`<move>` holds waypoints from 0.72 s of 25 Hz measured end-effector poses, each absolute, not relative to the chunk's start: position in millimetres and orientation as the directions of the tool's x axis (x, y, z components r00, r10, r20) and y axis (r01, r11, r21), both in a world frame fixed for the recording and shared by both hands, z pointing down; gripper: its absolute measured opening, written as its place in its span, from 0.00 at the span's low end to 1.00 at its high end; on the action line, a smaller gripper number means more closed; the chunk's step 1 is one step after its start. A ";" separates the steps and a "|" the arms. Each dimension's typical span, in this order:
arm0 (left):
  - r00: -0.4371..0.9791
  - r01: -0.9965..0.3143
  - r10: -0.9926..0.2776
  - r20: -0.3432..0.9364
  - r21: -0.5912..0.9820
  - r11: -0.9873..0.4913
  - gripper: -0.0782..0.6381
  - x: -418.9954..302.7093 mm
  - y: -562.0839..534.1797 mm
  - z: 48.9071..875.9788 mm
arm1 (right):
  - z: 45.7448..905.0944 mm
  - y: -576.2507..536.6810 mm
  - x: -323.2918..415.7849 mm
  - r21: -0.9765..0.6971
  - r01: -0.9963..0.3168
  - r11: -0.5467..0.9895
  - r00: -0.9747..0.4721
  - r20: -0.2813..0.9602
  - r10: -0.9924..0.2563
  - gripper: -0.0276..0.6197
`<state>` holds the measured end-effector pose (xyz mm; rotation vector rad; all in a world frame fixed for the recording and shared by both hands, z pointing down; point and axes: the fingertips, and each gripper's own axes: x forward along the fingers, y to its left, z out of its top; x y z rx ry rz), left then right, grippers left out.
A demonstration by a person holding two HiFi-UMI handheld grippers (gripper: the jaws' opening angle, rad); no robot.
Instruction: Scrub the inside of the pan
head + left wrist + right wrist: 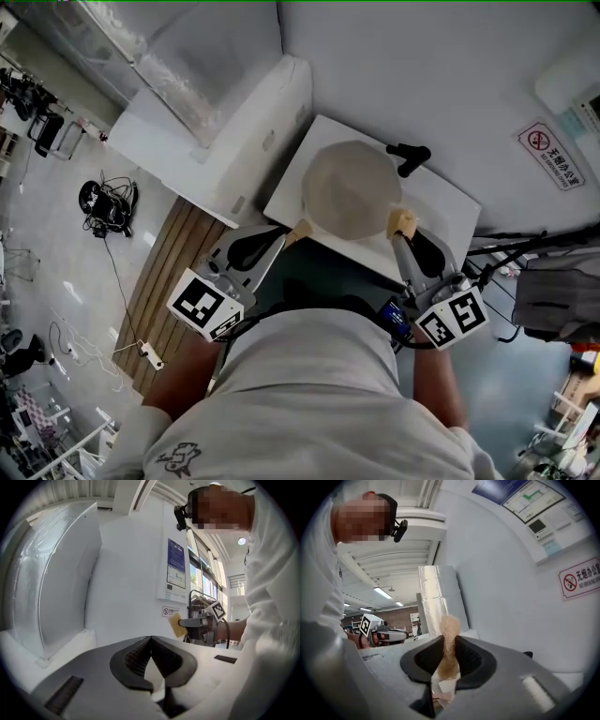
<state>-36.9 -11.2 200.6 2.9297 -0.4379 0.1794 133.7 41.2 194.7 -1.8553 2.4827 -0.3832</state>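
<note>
Nearest to us, our left hand-held gripper (280, 238) has its jaws closed together, with the tip just beside the handle (298, 232) of the pan (352, 187). Our right hand-held gripper (404, 234) grips a sponge (403, 221) by the pan's rim. The pan sits on the white worktop (450, 202), and a black object (410, 155) lies beyond it.

A: What finishes should you see here?
B: Your sponge (449, 639): tan, coarse, fuzzy. Your pan (349, 187): pale and matt inside, with a wood-look handle (299, 232). Pads (133, 657): black, matt, ribbed.
A: And the surroundings?
B: You have a smooth white table (441, 197) and bare wood slats (173, 272) on the floor.
</note>
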 end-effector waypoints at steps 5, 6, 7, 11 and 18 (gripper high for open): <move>0.951 -0.280 -0.254 0.173 0.147 -0.949 0.11 -37.5 -29.8 219.6 | 212.2 15.1 127.4 -0.212 -0.943 0.256 -0.295 0.174 -0.940 0.16; 0.951 -0.281 -0.253 0.180 0.152 -0.948 0.11 -35.7 -33.8 225.5 | 216.4 9.3 128.7 -0.213 -0.943 0.257 -0.296 0.181 -0.938 0.16; 0.949 -0.283 -0.253 0.187 0.160 -0.946 0.11 -34.0 -37.2 231.4 | 220.4 3.8 130.3 -0.216 -0.942 0.257 -0.299 0.187 -0.936 0.16; 0.937 -0.302 -0.258 0.234 0.178 -0.936 0.12 -27.0 -48.7 254.0 | 234.7 -18.1 137.8 -0.236 -0.933 0.271 -0.320 0.205 -0.925 0.16; 0.899 -0.320 -0.236 0.370 0.185 -0.929 0.24 -9.7 -64.8 322.2 | 266.0 -61.1 154.3 -0.257 -0.915 0.311 -0.373 0.248 -0.894 0.16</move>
